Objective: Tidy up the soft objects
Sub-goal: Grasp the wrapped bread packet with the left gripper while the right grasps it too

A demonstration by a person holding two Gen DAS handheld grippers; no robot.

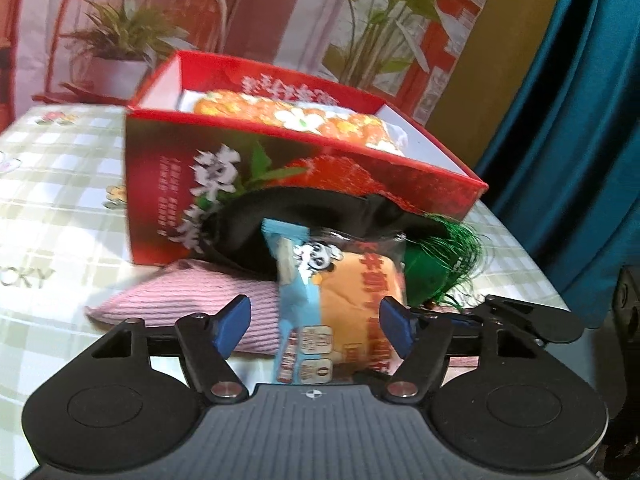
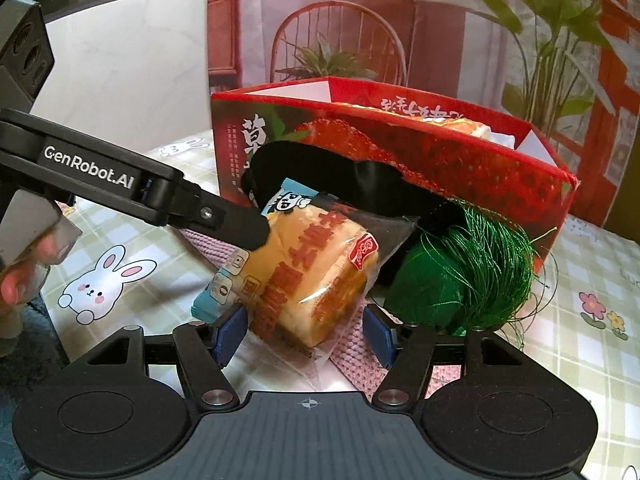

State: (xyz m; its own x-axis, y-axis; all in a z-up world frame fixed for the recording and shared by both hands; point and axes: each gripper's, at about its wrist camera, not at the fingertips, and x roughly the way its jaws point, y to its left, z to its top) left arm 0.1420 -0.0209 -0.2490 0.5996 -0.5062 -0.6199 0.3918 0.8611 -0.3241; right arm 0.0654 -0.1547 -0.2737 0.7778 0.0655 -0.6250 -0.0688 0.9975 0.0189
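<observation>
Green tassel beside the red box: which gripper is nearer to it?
Right. The green tassel lies just beside the right gripper, next to one finger. The left gripper reaches in from the other side of the bread package, which sits between it and the tassel.

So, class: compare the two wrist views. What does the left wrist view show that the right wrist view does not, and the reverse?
Only the left wrist view: a blue curtain on the right and grey lettering on the tablecloth.
Only the right wrist view: a rabbit print on the tablecloth, part of a person's hand and a white panel behind.
Both: the bread packet, the red box, the black cloth, the green tassel and the pink cloth.
</observation>
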